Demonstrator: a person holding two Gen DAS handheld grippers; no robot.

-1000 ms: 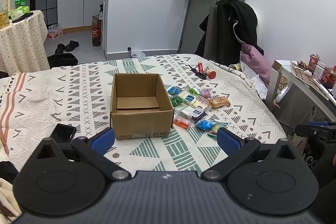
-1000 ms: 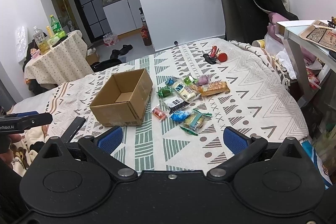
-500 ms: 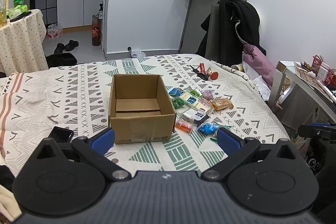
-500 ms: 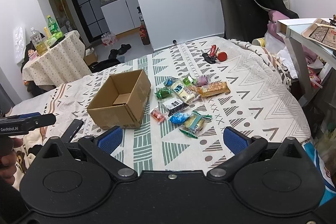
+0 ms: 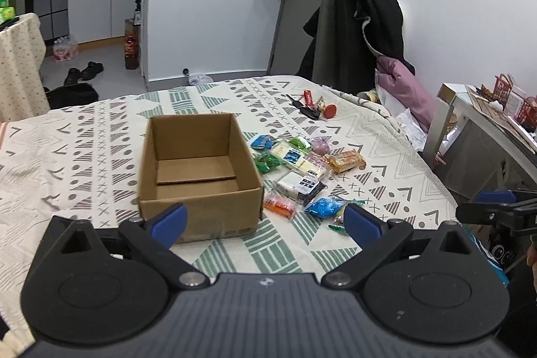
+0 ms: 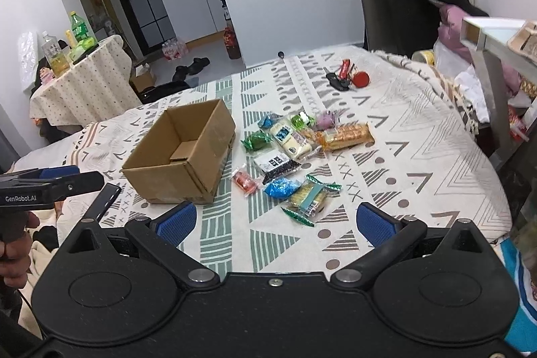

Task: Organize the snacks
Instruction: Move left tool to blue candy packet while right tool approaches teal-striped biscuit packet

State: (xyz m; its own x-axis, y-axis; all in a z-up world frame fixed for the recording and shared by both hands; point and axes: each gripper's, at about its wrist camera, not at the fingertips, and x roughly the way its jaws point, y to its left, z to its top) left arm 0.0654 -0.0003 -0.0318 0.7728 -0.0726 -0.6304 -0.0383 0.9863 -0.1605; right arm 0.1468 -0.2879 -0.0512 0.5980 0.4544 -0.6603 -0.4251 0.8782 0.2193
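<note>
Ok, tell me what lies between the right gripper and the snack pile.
Nothing visible does. The right gripper is open, and only bare patterned bedspread lies between it and the snacks. The cardboard box sits left of that path, open-topped.

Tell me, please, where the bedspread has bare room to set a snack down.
Bare bedspread lies between the snack pile and the bed's right edge, and between the pile and the keys. It is crowded right of the cardboard box, where the packets overlap.
</note>
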